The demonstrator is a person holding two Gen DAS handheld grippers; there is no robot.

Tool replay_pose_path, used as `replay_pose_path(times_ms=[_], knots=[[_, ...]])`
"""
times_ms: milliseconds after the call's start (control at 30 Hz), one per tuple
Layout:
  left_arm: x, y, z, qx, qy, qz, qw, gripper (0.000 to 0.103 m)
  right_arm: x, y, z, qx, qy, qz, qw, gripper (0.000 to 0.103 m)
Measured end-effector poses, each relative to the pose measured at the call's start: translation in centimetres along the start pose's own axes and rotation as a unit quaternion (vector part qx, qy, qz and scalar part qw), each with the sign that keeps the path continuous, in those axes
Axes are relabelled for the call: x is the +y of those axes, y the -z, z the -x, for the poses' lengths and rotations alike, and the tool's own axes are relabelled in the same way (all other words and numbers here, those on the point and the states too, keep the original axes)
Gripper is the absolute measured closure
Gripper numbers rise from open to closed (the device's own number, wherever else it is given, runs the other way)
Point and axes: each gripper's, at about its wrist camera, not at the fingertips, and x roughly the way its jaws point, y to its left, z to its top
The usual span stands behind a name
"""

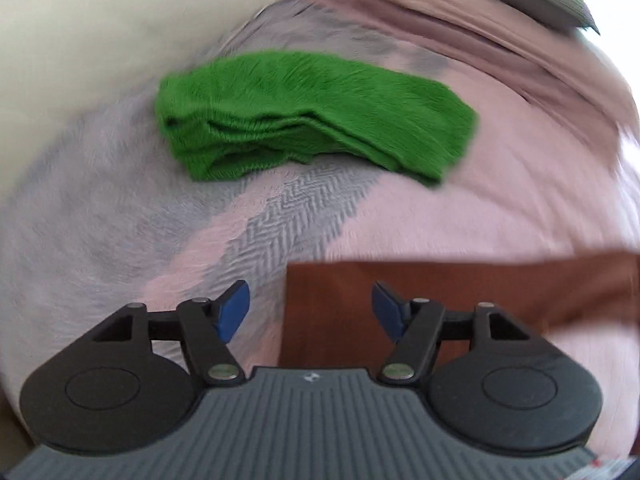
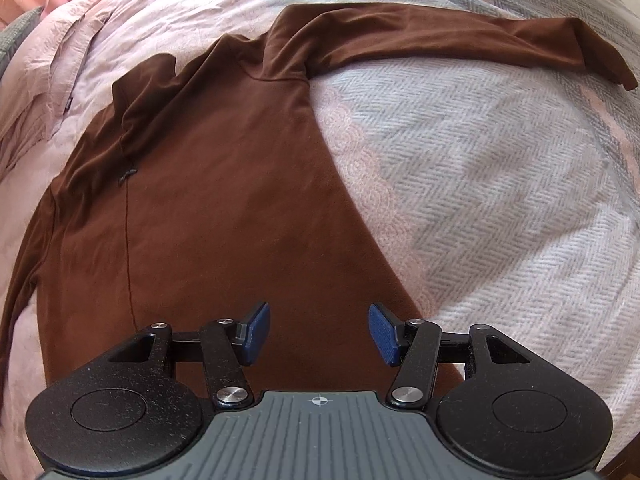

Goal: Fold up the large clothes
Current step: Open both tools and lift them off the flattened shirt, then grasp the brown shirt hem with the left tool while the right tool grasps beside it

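The brown long-sleeved shirt (image 2: 208, 216) is lying spread flat across the bed (image 2: 500, 200) for folding, while the left gripper (image 1: 310, 312) and right gripper (image 2: 318, 334) are hovering with fingers released, grasping nothing.

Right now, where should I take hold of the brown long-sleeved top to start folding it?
Grip the cuff of the outstretched sleeve, coming from its far right end. It lies flat and straight on the bedspread, clear of the body, so it can swing across.
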Motion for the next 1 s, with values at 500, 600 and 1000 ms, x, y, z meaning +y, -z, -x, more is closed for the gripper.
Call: replay_pose_path(times_ms=[500,600,1000], knots=[[-4.4,-3.7,-5.5,-0.042,-0.092,-0.118,0.9879,0.092,-1.3,-0.1,-0.7,-0.019,0.029,-0.002,0.999,0.051],[-5.6,-2.5,-5.5,-0.042,-0.147,-0.131,0.9794,0.078,-2.0,-1.2,-0.4,-0.030,0.027,0.013,0.999,0.051],[-20.5,-4.9,4.2,-0.066,0.016,-0.140,0.9879,0.070,-0.3,-15.3,0.0,-0.140,-0.161,0.148,0.966,0.051]])
